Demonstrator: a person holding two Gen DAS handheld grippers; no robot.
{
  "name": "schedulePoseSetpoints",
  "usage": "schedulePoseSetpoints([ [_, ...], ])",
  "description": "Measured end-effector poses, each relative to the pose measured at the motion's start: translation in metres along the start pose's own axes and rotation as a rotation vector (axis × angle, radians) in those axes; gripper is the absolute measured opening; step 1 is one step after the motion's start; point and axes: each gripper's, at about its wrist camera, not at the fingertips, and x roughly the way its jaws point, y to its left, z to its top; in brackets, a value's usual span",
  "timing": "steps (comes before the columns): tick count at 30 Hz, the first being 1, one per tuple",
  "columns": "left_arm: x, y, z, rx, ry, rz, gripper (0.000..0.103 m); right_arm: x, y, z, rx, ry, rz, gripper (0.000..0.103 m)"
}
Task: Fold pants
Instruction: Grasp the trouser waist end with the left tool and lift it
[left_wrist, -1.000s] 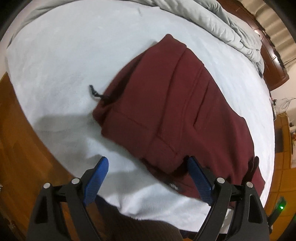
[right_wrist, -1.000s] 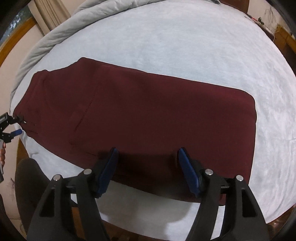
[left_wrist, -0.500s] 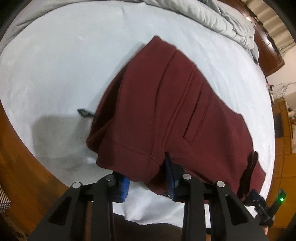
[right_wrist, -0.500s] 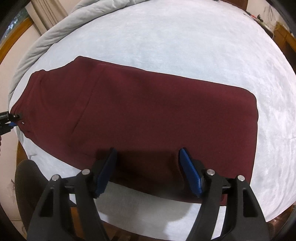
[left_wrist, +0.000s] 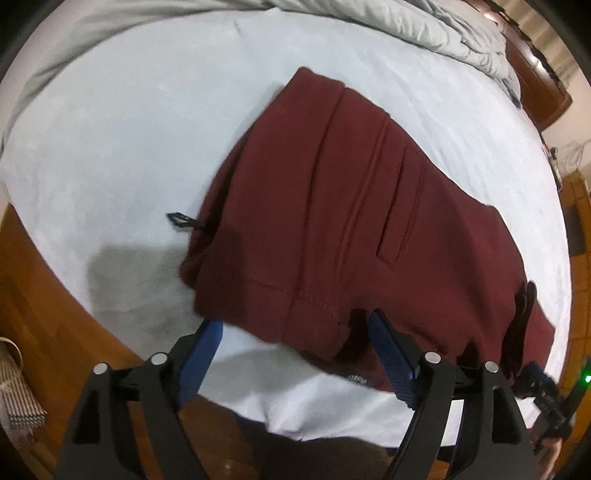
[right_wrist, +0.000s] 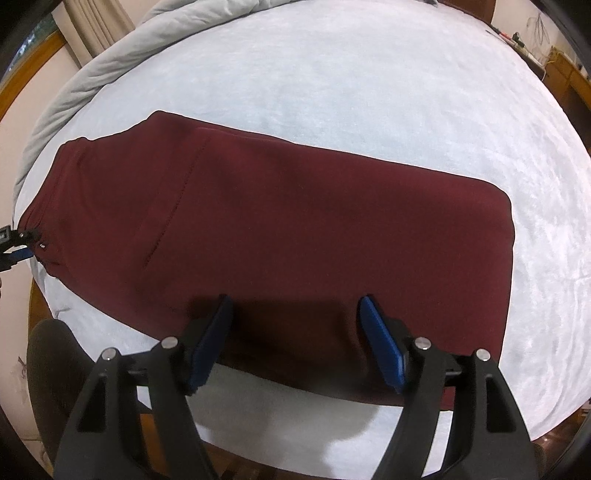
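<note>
Pants (right_wrist: 295, 221): maroon, folded flat on white bed (right_wrist: 369, 92).
Left gripper (left_wrist: 295, 328): jaws just reopened wide, waistband edge between, unpinched.
Right gripper (right_wrist: 295, 306): jaws wide, empty, over pants.

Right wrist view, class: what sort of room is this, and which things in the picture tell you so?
Most likely a bedroom. The maroon pants lie on a bed's white sheet, a grey duvet is bunched along the far edge, and a dark wooden headboard shows in the left wrist view.
</note>
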Motion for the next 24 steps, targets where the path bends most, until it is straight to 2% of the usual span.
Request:
schedulePoseSetpoints([
  [5,0.012,-0.001,0.011,-0.071,0.014,-0.053,0.081,0.001,0.001,0.001,0.003,0.002,0.006,0.073],
  [6,0.012,0.002,0.013,-0.105,0.004,-0.066,0.073,0.002,0.003,0.001,0.003,0.001,0.005,0.073],
  [7,0.012,0.005,0.014,-0.129,0.003,-0.067,0.059,0.002,0.003,0.001,0.000,0.000,0.004,0.074],
  [9,0.007,0.008,0.016,-0.140,-0.004,-0.083,0.042,0.002,0.002,0.000,-0.003,-0.002,0.004,0.074],
  [10,0.002,0.006,0.016,-0.127,-0.014,-0.084,0.036,0.002,0.002,0.000,-0.003,-0.003,0.005,0.074],
  [12,-0.010,-0.001,0.013,-0.095,-0.046,-0.098,0.031,0.003,0.001,0.001,-0.001,-0.004,0.009,0.075],
  [16,-0.032,-0.017,0.010,-0.035,-0.118,-0.113,0.029,0.004,0.001,0.001,0.000,-0.006,0.011,0.075],
  [20,-0.006,-0.011,0.021,-0.052,-0.038,-0.054,0.033,0.003,0.001,0.000,0.000,-0.007,0.012,0.076],
  [21,0.003,-0.007,0.021,-0.069,-0.018,-0.042,0.038,0.003,0.001,-0.001,0.000,-0.008,0.014,0.076],
  [23,0.011,-0.001,0.020,-0.107,-0.018,-0.063,0.038,0.003,0.000,-0.002,-0.001,-0.009,0.019,0.076],
  [24,0.007,-0.001,0.018,-0.117,-0.034,-0.070,0.033,0.003,0.000,-0.002,-0.001,-0.009,0.021,0.076],
])
